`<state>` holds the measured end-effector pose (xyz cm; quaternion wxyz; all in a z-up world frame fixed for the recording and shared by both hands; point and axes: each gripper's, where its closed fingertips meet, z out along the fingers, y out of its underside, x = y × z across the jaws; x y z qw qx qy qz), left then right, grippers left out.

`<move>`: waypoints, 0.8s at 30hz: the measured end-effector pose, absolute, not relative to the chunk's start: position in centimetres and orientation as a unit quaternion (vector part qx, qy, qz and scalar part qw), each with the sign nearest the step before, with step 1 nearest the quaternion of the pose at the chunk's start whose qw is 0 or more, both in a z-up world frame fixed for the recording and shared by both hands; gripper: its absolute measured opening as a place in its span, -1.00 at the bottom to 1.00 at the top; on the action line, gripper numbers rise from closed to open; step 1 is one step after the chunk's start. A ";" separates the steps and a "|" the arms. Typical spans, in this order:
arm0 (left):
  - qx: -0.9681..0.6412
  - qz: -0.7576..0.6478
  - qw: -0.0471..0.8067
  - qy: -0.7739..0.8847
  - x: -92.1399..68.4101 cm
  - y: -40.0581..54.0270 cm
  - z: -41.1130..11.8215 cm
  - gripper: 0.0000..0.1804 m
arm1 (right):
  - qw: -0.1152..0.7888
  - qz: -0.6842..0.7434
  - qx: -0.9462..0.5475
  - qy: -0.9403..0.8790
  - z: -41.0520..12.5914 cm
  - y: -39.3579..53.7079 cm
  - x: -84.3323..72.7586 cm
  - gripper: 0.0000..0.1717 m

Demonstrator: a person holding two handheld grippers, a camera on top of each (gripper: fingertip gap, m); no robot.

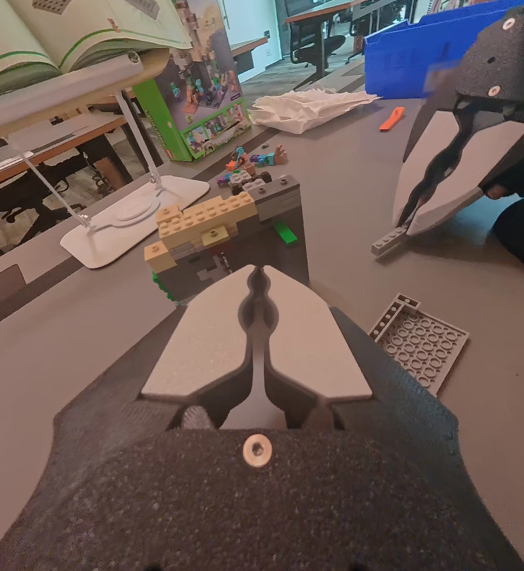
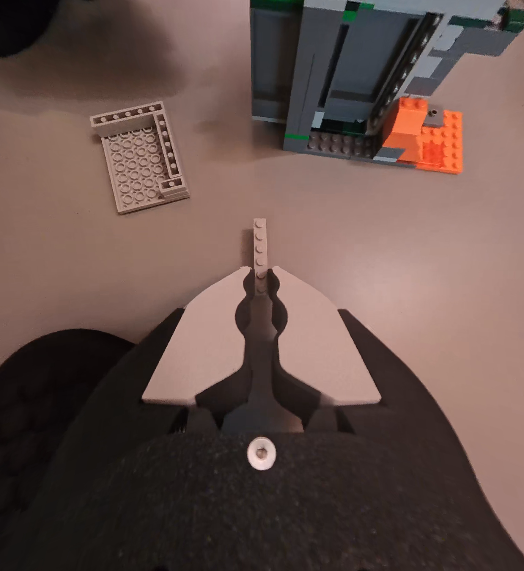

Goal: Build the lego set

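Note:
My left gripper is shut with nothing between its pads. It hovers just in front of a brick build of tan, grey and green bricks. My right gripper is shut on the near end of a long light grey plate, one stud wide, which points away from me low over the grey table. The left wrist view shows that gripper at the right, pinching the plate with its far end at the table top. The build has an orange part at its foot.
A grey studded plate lies upside down by my left gripper; it also shows in the right wrist view. Loose small bricks, a toy box, a white book stand, a white bag, an orange tool and a blue bin stand behind. The tips of one gripper are about 15 cm away from the tips of the other.

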<state>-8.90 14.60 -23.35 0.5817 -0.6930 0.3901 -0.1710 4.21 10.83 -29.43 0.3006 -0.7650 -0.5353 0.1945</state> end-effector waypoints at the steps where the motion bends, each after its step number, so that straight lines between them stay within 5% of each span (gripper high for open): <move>1: -0.693 -0.171 0.580 0.392 -8.8 14.6 -23.4 -1.00 | 0.301 0.198 -0.756 -0.546 -29.3 10.7 4.1 -0.91; 4: -0.694 -0.174 0.578 0.393 -8.8 14.5 -23.5 -1.00 | 0.306 0.195 -0.729 -0.581 -29.0 10.7 3.9 -0.89; 8: -0.694 -0.173 0.577 0.393 -8.8 14.5 -23.5 -1.00 | 0.284 0.190 -0.698 -0.629 -29.5 10.3 3.6 -0.63; 13: -0.693 -0.170 0.575 0.400 -8.7 14.4 -23.7 -1.00 | 0.255 0.176 -0.684 -0.660 -30.6 10.0 3.4 -0.91; 24: -0.628 -0.246 0.578 0.460 -6.1 11.1 -21.8 -0.89 | 0.271 0.376 -0.656 -0.596 -22.7 9.1 1.0 -0.91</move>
